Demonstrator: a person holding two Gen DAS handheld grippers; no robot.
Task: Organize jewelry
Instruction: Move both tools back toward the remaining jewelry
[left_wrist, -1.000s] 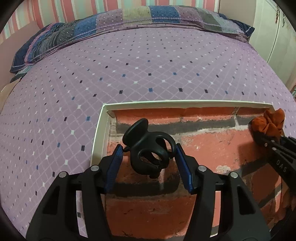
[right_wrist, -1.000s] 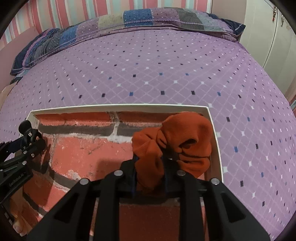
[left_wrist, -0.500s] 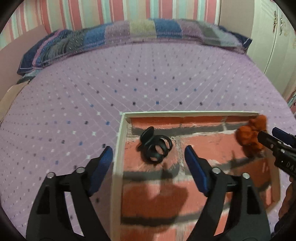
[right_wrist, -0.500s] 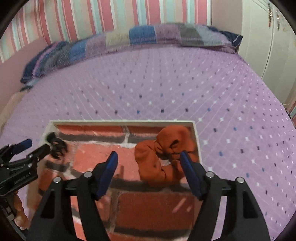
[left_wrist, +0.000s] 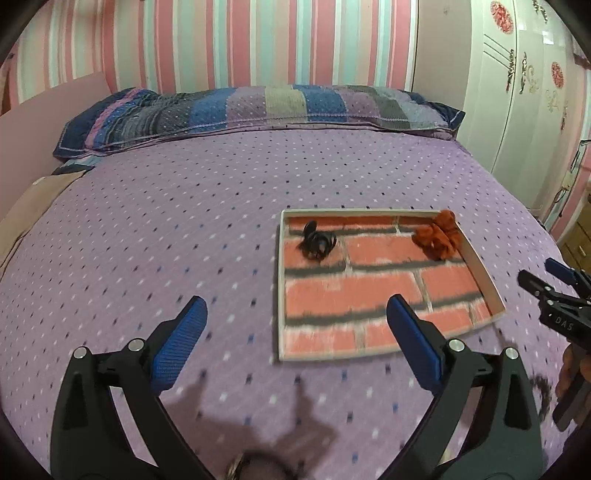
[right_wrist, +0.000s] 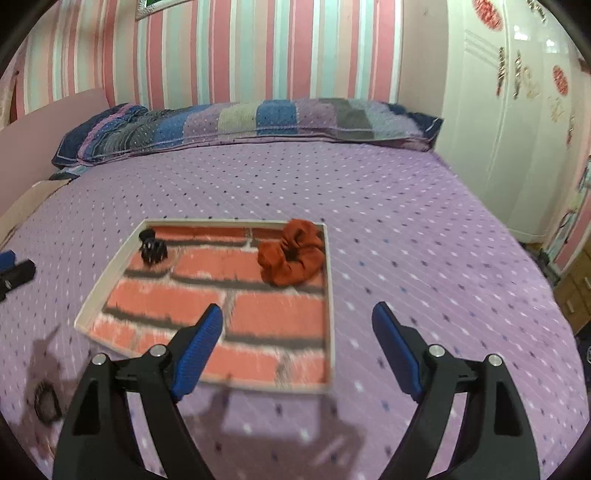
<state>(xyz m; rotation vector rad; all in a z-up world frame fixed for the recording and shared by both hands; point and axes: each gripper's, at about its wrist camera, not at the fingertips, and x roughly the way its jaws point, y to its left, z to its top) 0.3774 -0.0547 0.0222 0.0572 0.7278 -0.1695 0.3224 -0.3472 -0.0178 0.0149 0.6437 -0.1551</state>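
Left tool (left_wrist: 295, 336) opening, nothing between pads; right tool (right_wrist: 297, 341) likewise opening, empty, both hanging over bed (left_wrist: 184, 206) short of tray (left_wrist: 282, 288). Inside tray: black clip (left_wrist: 317, 242) at far-left corner, orange scrunchie (right_wrist: 291, 253) at far-right corner, well apart, probably to keep pieces sorted.
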